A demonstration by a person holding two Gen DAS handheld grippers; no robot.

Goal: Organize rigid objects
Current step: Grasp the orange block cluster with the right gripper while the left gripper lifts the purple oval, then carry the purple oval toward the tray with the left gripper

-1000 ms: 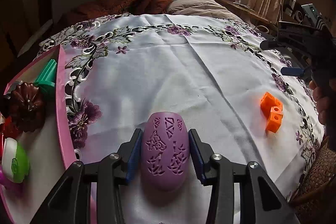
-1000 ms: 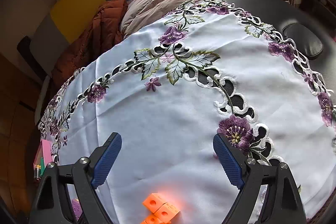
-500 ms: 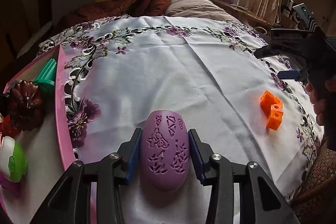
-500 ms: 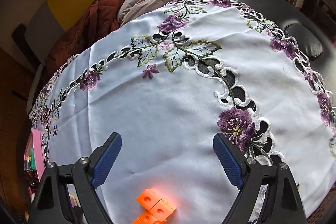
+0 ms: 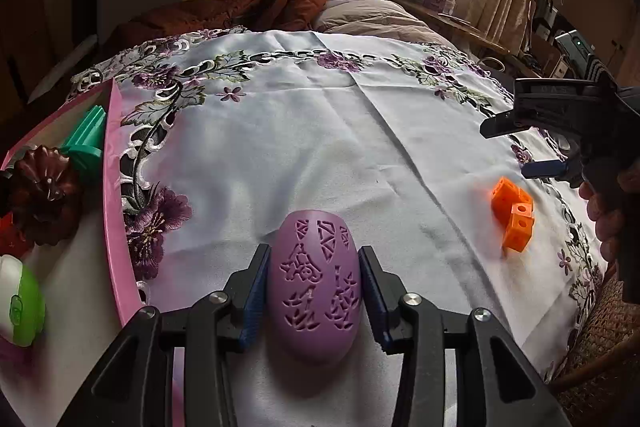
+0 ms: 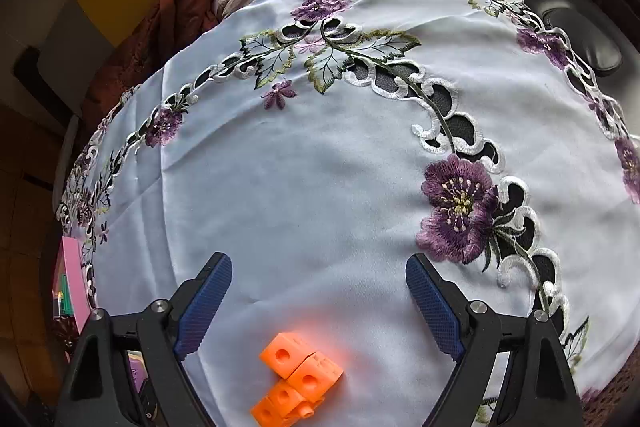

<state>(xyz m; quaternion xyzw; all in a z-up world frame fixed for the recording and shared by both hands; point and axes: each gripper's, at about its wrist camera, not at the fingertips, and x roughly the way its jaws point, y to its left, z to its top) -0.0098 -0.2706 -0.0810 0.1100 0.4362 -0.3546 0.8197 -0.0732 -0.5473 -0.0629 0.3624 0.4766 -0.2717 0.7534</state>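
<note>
Purple perforated oval object [image 5: 314,285] seen at lower centre of left wrist view, clamped between blue pads [image 5: 253,301] of left gripper [image 5: 314,301], resting on white embroidered tablecloth [image 5: 320,131]

Orange cube cluster [image 6: 298,383] seen at bottom centre of right wrist view, lying on cloth between spread fingers of right gripper [image 6: 318,305], untouched by pads

Pink tray [image 5: 114,227] at left edge of left wrist view, holding brown ridged piece [image 5: 44,197], green piece [image 5: 86,143], white-green item [image 5: 20,301]
</note>
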